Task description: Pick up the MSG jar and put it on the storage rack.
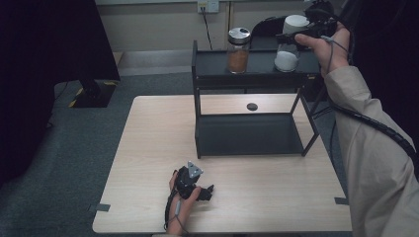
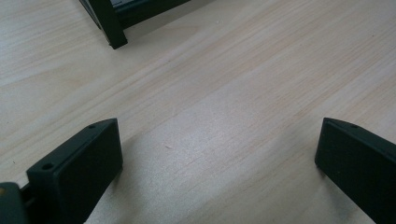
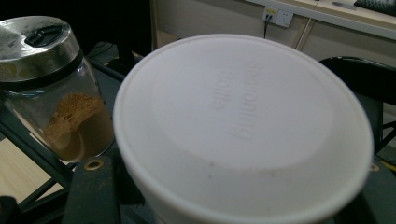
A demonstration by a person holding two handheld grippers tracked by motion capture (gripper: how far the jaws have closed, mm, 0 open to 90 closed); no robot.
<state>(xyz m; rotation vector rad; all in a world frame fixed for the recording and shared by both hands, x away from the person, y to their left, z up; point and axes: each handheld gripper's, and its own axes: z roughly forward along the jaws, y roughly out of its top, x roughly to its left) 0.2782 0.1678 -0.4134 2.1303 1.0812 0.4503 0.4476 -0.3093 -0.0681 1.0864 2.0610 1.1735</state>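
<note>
- One table (image 1: 148, 148), pale wood, fills the middle of the high view and carries everything.
- One black two-tier shelf (image 1: 207, 69) stands upper centre, so jars sit up off the wood.
- Two jars on its top tier: the brown-powder jar (image 1: 238, 50) parked, and the white-lidded jar (image 1: 288, 54) at upper right, with the right tongs (image 1: 291, 35) clenched on its lid.
- Left tongs (image 1: 207, 191), lower centre, rest released on bare wood.
- One small dark disc (image 1: 252, 106) lies behind the shelf.

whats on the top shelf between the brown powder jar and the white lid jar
Nothing: in the high view, bare black shelf separates the brown powder jar from the white-lidded jar.
</note>
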